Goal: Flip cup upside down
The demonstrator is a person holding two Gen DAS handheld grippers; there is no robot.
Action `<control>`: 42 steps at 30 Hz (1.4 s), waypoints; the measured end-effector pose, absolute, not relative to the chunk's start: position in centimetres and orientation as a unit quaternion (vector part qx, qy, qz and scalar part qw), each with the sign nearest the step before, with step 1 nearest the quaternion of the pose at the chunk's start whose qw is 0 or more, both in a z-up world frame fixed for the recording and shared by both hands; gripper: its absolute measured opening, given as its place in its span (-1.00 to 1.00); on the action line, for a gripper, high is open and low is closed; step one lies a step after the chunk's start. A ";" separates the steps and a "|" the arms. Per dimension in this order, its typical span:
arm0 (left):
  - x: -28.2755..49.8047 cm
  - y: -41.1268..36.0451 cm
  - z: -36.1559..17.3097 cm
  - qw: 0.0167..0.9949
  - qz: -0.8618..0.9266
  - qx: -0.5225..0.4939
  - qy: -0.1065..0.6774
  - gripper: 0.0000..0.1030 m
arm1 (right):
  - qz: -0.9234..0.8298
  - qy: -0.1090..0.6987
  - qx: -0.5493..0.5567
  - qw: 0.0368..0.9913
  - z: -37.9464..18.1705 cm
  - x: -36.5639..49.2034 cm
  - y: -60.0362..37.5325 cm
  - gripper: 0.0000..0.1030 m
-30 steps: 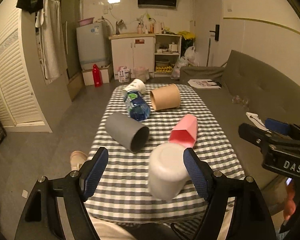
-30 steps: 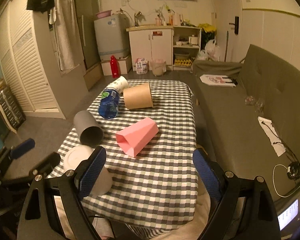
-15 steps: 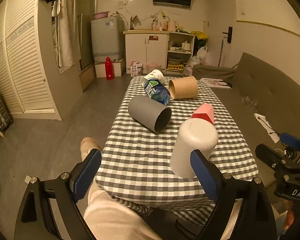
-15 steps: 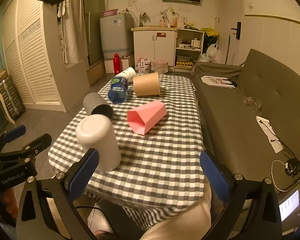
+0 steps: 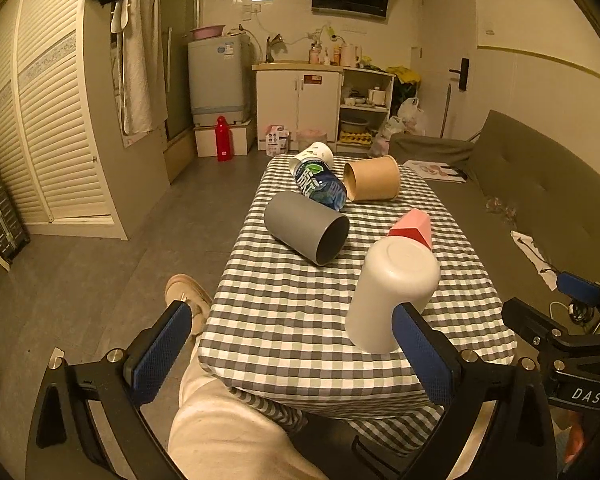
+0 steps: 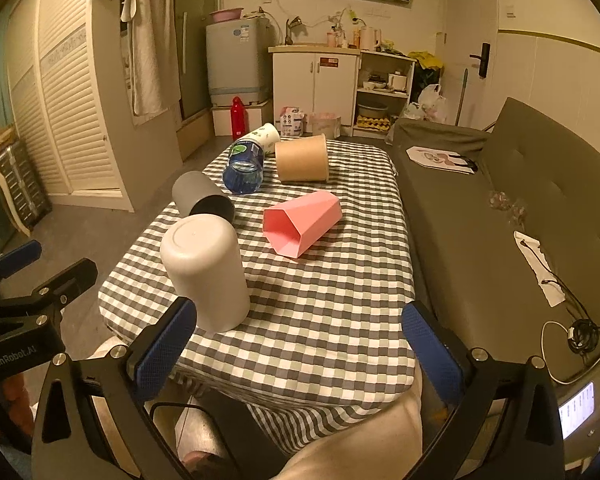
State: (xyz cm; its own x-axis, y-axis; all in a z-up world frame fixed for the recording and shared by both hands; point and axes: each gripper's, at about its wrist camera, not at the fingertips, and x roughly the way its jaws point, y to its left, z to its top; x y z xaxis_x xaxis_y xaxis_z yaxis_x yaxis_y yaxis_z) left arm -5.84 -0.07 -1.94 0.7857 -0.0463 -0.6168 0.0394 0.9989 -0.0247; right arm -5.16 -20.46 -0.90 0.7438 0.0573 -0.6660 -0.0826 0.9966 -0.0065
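Your white plastic cup (image 5: 392, 294) (image 6: 206, 274) stands upside down, base up, near the front edge of the grey-and-white checked table (image 5: 292, 300) (image 6: 332, 280). At its 12 o'clock lies a dark grey cylindrical cup (image 5: 306, 227) (image 6: 200, 198) on its side; at 1 o'clock, a pink faceted cup (image 6: 302, 224) (image 5: 412, 228), also tipped over. Farther back lie a blue plastic bottle (image 6: 244, 166) and a brown paper cup (image 6: 302, 159). Your left gripper (image 5: 292, 354) is spread wide and holds nothing; your right gripper (image 6: 298, 342) is equally wide and empty-handed.
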 end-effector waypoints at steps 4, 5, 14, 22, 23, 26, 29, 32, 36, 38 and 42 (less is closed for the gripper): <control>-5.8 0.0 -1.9 0.945 -0.022 -0.005 0.326 1.00 | 0.038 0.357 -0.018 0.933 -0.9 -5.1 -20.5 0.99; -5.8 -0.1 -2.0 0.945 -0.022 -0.005 0.326 1.00 | 0.038 0.357 -0.018 0.933 -1.0 -5.1 -20.4 0.99; -5.7 0.1 -2.0 0.945 -0.018 -0.004 0.328 1.00 | 0.038 0.363 -0.015 0.931 -1.1 -4.9 -20.4 0.99; -5.7 0.2 -2.0 0.944 -0.017 -0.005 0.329 1.00 | 0.038 0.366 -0.014 0.930 -1.3 -4.8 -20.4 0.99; -5.7 0.2 -2.0 0.944 -0.016 -0.005 0.329 1.00 | 0.038 0.366 -0.014 0.930 -1.3 -4.8 -20.4 0.99; -5.7 0.2 -2.0 0.944 -0.017 -0.004 0.329 1.00 | 0.038 0.366 -0.014 0.930 -1.3 -4.8 -20.4 0.99; -5.7 0.2 -2.0 0.944 -0.016 -0.005 0.329 1.00 | 0.038 0.366 -0.015 0.930 -1.3 -4.8 -20.4 0.99; -5.7 0.2 -2.0 0.944 -0.016 -0.005 0.329 1.00 | 0.038 0.366 -0.015 0.930 -1.3 -4.8 -20.4 0.99; -5.7 0.4 -2.0 0.944 -0.015 -0.005 0.330 1.00 | 0.038 0.367 -0.014 0.929 -1.3 -4.8 -20.4 0.99; -5.7 0.4 -2.0 0.944 -0.015 -0.005 0.330 1.00 | 0.038 0.367 -0.014 0.929 -1.4 -4.8 -20.4 0.99; -5.6 0.5 -2.1 0.943 -0.014 -0.004 0.331 1.00 | 0.039 0.367 -0.014 0.929 -1.4 -4.8 -20.4 0.99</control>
